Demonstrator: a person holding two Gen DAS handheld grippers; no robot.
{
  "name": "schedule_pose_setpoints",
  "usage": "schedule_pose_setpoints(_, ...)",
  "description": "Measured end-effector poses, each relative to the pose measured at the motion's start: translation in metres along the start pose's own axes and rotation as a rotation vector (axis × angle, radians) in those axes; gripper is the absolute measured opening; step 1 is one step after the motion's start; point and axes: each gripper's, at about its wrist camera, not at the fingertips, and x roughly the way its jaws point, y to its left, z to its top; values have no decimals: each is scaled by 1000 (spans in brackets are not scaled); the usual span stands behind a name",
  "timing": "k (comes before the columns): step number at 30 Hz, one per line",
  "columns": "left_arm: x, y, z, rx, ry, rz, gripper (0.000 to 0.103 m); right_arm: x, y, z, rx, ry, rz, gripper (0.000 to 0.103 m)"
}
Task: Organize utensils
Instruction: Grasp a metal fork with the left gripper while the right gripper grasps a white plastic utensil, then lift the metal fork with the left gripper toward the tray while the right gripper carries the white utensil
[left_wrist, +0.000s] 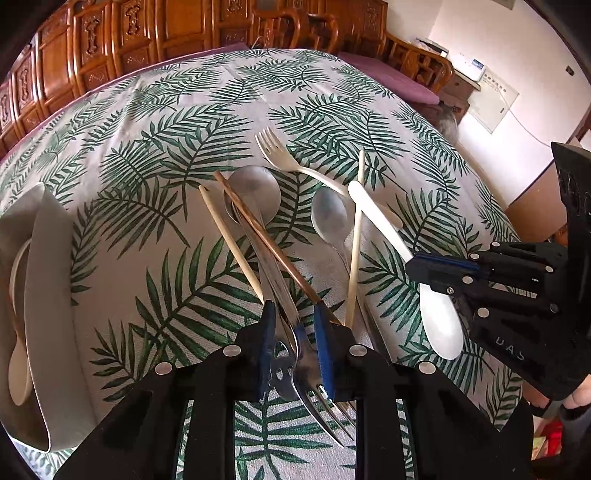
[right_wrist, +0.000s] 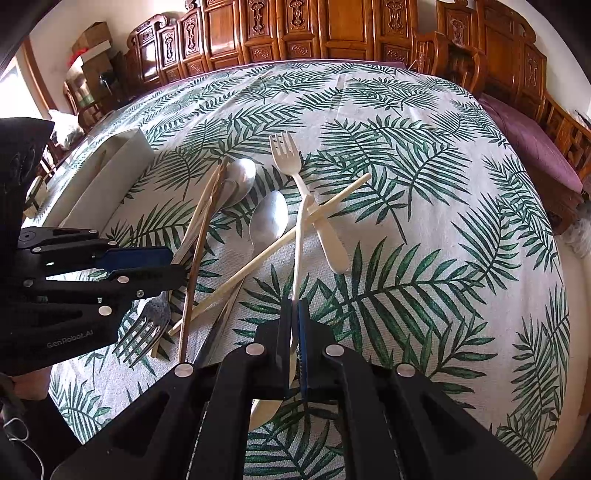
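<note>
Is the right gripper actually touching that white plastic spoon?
Touching. The right wrist view shows the right gripper with its fingers closed on the white plastic spoon's handle; the left wrist view shows it clamped on the handle just above the bowl.

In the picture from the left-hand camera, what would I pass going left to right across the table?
White box → pale chopstick → big metal spoon → smaller metal spoon → white plastic spoon, held in the right gripper.
</note>
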Motion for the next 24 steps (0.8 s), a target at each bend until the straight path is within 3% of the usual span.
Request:
schedule_pose_setpoints(9,3,-16,0,81,25,118,20,0,1,0,-11,3,-10,5)
schedule_pose_setpoints(12,4,-20,-1,120,29,185,12,0,1,0,-11,3,-10,5)
schedule_pose_setpoints(16,3,-18,0,120,48,197,6,0,1,0,-13,3,-12,5)
schedule_pose_setpoints(24,-18,-2,-5,83,17,207,6,0,2,0,-24,6,-22,5)
